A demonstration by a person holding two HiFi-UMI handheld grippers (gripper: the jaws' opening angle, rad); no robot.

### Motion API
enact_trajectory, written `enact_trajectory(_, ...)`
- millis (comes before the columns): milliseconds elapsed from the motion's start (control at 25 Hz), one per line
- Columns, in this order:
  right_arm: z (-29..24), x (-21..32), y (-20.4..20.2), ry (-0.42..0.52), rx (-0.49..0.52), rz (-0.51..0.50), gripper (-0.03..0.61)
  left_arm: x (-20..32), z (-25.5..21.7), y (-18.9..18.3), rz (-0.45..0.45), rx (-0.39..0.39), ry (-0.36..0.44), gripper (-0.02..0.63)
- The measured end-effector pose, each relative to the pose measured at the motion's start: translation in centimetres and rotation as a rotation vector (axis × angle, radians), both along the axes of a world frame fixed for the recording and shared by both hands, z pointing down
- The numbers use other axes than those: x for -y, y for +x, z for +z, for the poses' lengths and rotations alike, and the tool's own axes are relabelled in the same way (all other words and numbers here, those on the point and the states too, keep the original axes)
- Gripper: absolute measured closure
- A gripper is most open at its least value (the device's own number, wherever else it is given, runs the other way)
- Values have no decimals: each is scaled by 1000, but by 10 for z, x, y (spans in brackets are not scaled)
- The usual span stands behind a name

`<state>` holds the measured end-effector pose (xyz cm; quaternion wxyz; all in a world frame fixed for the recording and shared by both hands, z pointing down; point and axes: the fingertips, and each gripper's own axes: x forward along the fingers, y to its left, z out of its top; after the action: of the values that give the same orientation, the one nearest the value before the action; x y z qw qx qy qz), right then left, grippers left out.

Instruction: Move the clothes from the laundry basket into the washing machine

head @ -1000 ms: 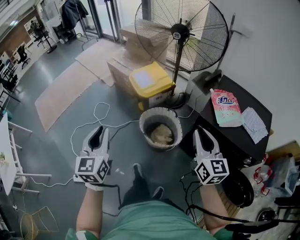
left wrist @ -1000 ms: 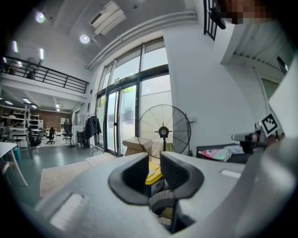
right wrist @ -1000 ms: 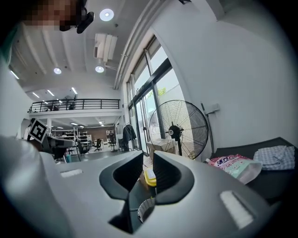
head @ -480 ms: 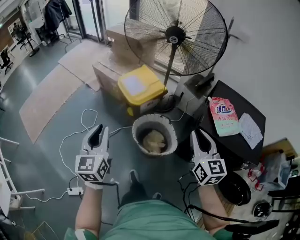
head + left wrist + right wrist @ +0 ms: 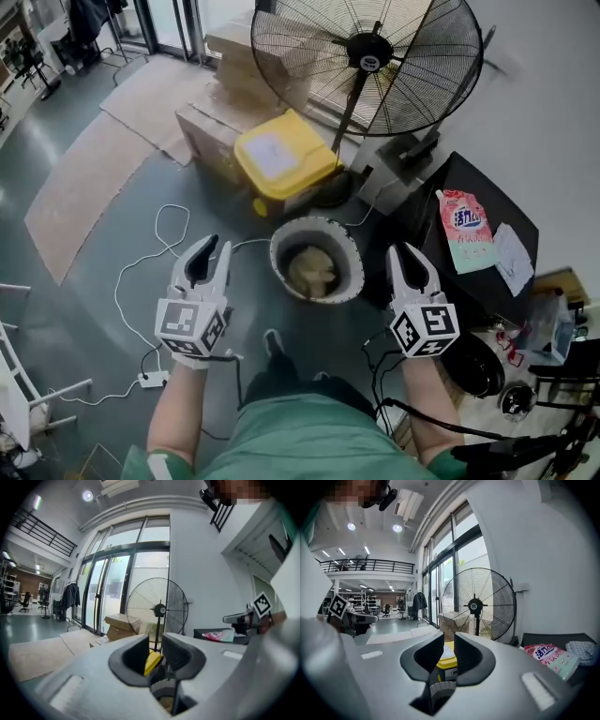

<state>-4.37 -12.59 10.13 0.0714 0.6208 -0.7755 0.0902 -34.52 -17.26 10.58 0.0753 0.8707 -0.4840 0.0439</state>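
While the person holds one tool in each hand above the grey floor (image 5: 84,281), both tools point forward at a large pedestal fan (image 5: 367,66) that stands well ahead of them. On the outer side of the right tool (image 5: 408,251), close by, sits a black-topped unit (image 5: 427,225); I cannot tell whether it is the washing machine. Flattened cardboard sheets (image 5: 84,178) lie on the floor ahead of the left tool (image 5: 208,248) and out to its far side. Brown cardboard boxes (image 5: 208,131) are stacked farther ahead, near the fan. A yellow-lidded bin (image 5: 281,164) stands ahead of both tools, just beyond the laundry basket (image 5: 319,223).

The round, pale-rimmed basket sits on the floor between the two tools and slightly ahead of their tips, nearer the right one. Beige clothes (image 5: 312,272) lie bunched in its bottom, untouched by either tool.

Each tool's jaws are drawn close together with only a thin slit between them. They grip nothing; each gripper view shows the yellow bin through the slit. The two tools are held well apart from one another.

On the black top, ahead of the right tool and to its outer side, a pink detergent pouch (image 5: 466,230) lies flat. A checked cloth (image 5: 512,258) lies just beside it on the far side. Behind the left tool and to its outer side, a white power strip (image 5: 150,380) rests on the floor.
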Motion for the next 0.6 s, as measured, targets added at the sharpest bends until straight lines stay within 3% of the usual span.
enact_trajectory(280, 31, 36, -10, -36, -58, -9, 529, 32, 31, -7, 14, 13, -47, 525)
enact_trajectory(600, 113, 85, 3, -118, -96, -81, 528, 72, 77, -11, -49, 88, -94, 509)
